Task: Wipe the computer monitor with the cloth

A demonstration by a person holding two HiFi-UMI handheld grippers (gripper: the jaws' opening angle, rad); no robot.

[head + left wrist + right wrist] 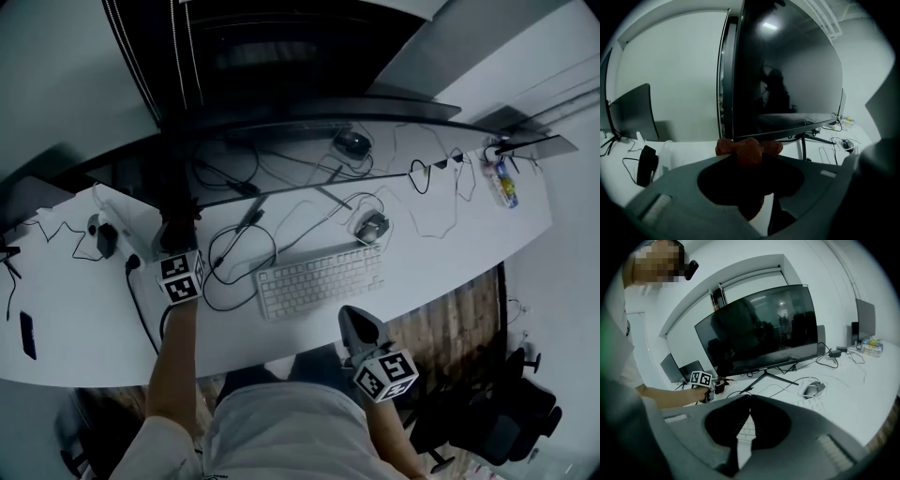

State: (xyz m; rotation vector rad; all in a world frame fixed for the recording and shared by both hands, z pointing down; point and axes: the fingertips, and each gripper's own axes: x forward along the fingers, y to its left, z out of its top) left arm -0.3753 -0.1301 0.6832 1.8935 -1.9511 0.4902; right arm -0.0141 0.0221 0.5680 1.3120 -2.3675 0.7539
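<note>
Left gripper clamps the orange cloth, apparently just below the monitor; right gripper closed on nothing.

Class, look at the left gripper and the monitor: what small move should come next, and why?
Probably ease the left gripper forward and up until the cloth meets the monitor. Its jaws are shut on the reddish cloth, which sits near the screen's lower edge, seemingly short of the glass.
</note>
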